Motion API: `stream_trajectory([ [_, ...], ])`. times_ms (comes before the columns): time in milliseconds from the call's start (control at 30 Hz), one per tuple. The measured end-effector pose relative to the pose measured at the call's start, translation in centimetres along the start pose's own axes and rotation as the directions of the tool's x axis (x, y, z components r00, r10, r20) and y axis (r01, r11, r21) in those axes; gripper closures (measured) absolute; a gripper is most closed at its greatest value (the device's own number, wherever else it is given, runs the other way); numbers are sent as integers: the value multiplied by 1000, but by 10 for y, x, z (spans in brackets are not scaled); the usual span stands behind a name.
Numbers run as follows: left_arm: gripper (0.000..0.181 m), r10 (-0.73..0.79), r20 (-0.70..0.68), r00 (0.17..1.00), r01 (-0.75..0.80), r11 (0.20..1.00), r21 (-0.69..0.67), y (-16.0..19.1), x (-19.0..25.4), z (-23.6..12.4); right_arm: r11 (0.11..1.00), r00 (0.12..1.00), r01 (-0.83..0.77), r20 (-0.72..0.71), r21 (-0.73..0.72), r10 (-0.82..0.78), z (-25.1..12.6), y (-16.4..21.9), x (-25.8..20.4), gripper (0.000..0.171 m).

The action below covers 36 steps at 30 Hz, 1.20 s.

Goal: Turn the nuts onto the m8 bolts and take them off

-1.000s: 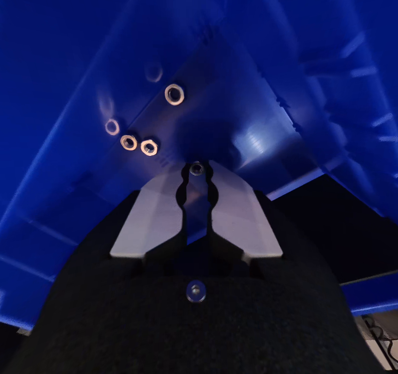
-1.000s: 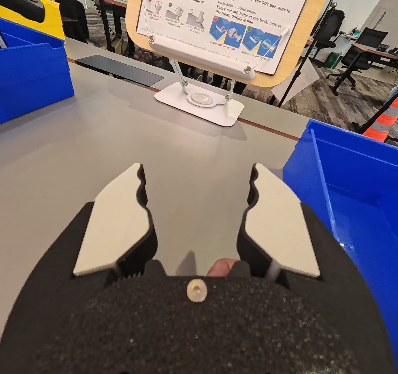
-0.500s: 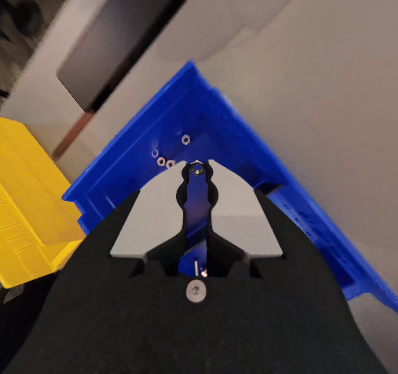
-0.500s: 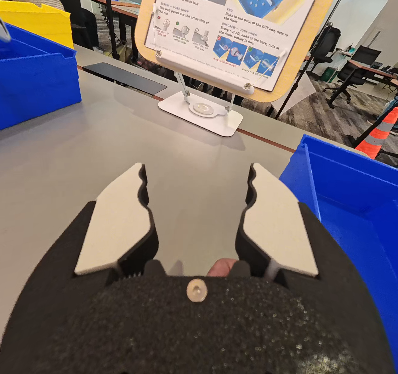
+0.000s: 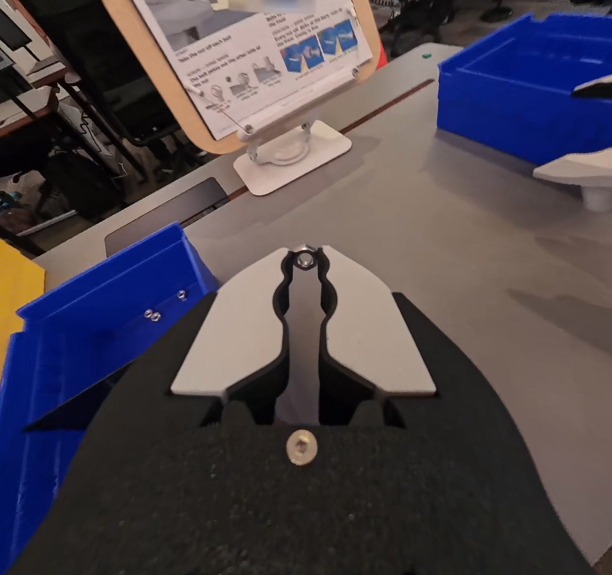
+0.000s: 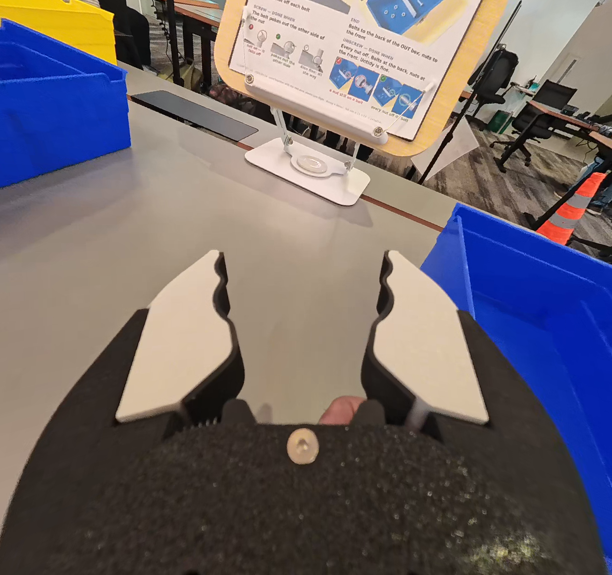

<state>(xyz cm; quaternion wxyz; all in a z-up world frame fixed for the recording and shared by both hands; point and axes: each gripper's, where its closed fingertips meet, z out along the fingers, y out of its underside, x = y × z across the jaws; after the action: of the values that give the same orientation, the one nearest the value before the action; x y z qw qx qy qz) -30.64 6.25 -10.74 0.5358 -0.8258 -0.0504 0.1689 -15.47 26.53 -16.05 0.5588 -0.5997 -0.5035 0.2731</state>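
Note:
My left gripper [image 5: 305, 256] is shut on a small silver nut [image 5: 305, 260] pinched at its fingertips, held above the grey table [image 5: 414, 261]. To its left stands a blue bin [image 5: 99, 320] with three loose nuts [image 5: 152, 315] on its floor. My right gripper [image 6: 303, 266] is open and empty above the table [image 6: 132, 244]. It also shows at the right edge of the left wrist view [image 5: 592, 135]. Another blue bin [image 6: 536, 310] stands right of it and shows in the left wrist view [image 5: 523, 89]. I see no bolts.
An instruction board on a white stand [image 6: 331, 62] stands at the table's far edge, also in the left wrist view [image 5: 251, 62]. A yellow bin [image 6: 56, 19] sits behind the left blue bin [image 6: 56, 105]. A dark panel [image 6: 195, 113] is set in the table. An orange cone [image 6: 569, 209] stands on the floor.
My left gripper has risen out of the left blue bin with the nut and swung to face the board. My right gripper has shifted slightly and stays open.

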Motion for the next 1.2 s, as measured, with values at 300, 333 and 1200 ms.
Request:
stream_trajectory([
  [300,167,175,-364,915,-283,921,-269,30,75,86,1000,1000,5,7,-12,-5,-7,2,-2,84],
  [333,167,180,-410,894,-323,893,-312,36,81,101,1000,1000,9,7,-15,-8,-7,3,-2,85],
  [1200,134,100,-556,825,-398,802,-446,60,120,171,997,1000,-1,19,-71,2,-6,27,3,86],
])
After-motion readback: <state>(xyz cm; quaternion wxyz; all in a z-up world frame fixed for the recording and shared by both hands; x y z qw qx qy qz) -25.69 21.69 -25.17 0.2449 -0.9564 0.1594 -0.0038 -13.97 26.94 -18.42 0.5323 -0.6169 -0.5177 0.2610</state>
